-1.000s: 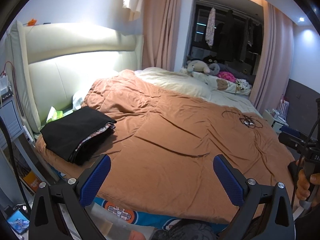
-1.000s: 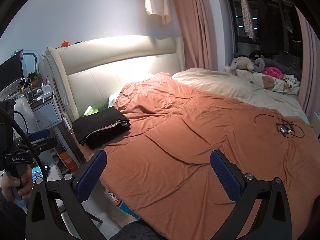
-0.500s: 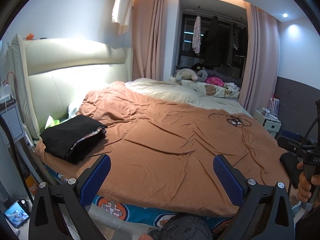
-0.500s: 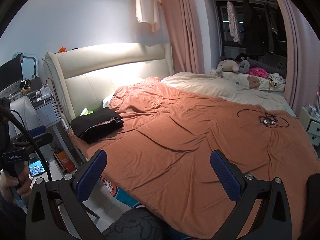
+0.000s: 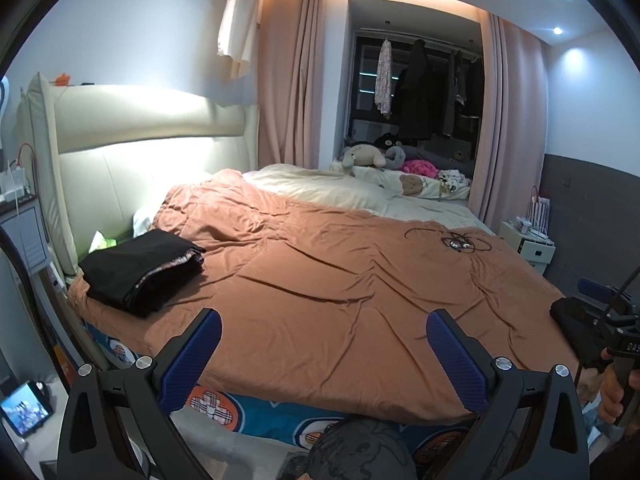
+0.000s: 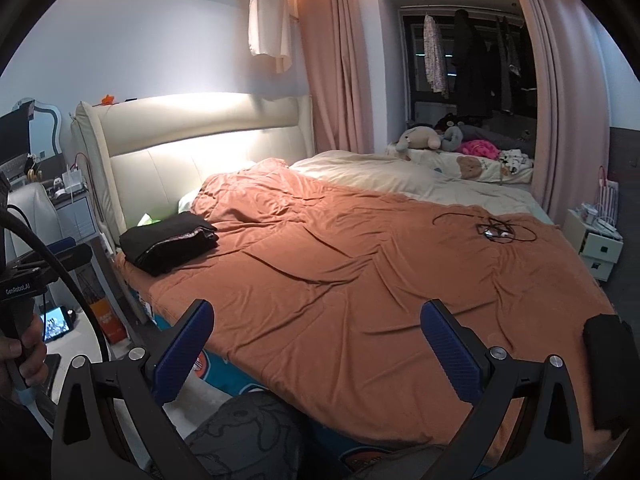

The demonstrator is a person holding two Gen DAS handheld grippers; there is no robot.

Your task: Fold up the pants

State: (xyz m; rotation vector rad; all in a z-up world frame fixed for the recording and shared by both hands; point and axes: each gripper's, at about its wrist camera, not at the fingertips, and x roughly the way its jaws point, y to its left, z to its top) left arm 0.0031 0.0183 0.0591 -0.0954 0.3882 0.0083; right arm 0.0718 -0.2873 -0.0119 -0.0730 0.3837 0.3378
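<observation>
A folded stack of black pants (image 5: 140,270) lies on the left near corner of the orange-brown duvet (image 5: 340,280), by the headboard; it also shows in the right wrist view (image 6: 168,242). Another dark garment (image 5: 576,326) lies at the bed's right near corner, seen in the right wrist view (image 6: 608,372) too. My left gripper (image 5: 324,344) is open and empty, off the bed's near edge. My right gripper (image 6: 316,338) is open and empty, also off the near edge. Each gripper's handle shows in the other's view.
A tangled black cable (image 5: 456,240) lies on the duvet toward the far right. A cream blanket (image 5: 328,188) and plush toys (image 5: 364,156) lie at the far side. A nightstand (image 5: 24,232) stands left, a white cabinet (image 5: 528,244) right. A lit phone (image 5: 24,408) lies on the floor.
Both grippers have drawn back and risen from the bed, so more of the room and bed shows. Both stayed open. The dark garment at the right corner has come into view.
</observation>
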